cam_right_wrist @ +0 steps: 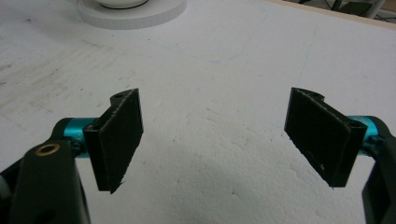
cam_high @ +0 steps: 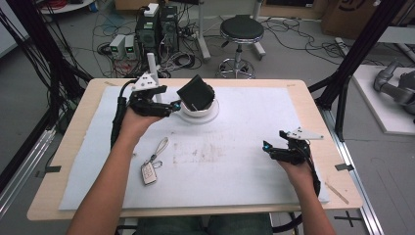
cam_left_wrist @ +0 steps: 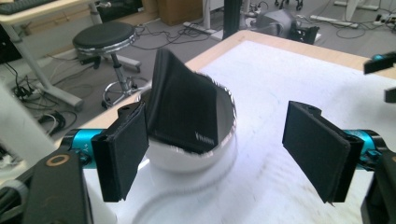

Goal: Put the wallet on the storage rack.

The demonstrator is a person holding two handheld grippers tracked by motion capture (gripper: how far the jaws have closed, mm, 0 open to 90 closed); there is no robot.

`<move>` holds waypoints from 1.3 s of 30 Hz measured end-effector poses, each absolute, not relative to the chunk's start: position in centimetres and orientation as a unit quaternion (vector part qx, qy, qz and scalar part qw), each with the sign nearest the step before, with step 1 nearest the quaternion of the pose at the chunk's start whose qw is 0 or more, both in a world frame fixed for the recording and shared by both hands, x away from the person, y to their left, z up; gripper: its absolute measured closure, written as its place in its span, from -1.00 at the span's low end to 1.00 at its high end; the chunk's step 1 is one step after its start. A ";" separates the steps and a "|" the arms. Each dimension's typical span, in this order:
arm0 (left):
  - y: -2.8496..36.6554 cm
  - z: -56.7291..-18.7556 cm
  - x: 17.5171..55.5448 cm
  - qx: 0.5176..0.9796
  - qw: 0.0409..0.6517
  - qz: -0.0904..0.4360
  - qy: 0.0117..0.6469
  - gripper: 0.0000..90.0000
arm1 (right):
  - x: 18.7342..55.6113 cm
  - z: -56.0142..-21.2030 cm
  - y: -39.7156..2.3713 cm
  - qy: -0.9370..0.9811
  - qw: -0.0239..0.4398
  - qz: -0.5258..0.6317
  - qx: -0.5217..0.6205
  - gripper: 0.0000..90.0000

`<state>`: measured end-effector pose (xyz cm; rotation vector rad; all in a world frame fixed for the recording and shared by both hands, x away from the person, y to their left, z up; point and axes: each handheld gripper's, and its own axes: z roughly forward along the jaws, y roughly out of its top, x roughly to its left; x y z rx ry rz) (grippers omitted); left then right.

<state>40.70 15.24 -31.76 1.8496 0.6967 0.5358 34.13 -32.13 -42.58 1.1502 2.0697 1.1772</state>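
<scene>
Wallet (cam_high: pixel 195 93), black, propped tilted in white bowl (cam_high: pixel 205 110) on round white base (cam_high: pixel 211 117), at far middle of white mat (cam_high: pixel 235 161); one corner pokes up above the rim. In left gripper view, wallet (cam_left_wrist: pixel 182 109) leans inside bowl (cam_left_wrist: pixel 226 135), small pale lettering near its lower edge. Left gripper (cam_high: pixel 171 106) just beside bowl on its left, jaws spread wide, nothing between them; left pad (cam_left_wrist: pixel 122 149) close by bowl's wall. Right gripper (cam_high: pixel 273 147) well apart, low over bare mat at right, jaws likewise wide apart and empty. Key fob (cam_high: pixel 149 173) with loop strap flat on mat near left forearm. Stool (cam_high: pixel 241 30) on floor beyond table (cam_high: pixel 73 142).
</scene>
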 end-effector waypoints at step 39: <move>20.2 -35.9 35.2 0.754 0.545 0.199 0.307 -0.58 | 34.9 -42.8 -31.2 0.765 0.245 0.425 0.418 -0.56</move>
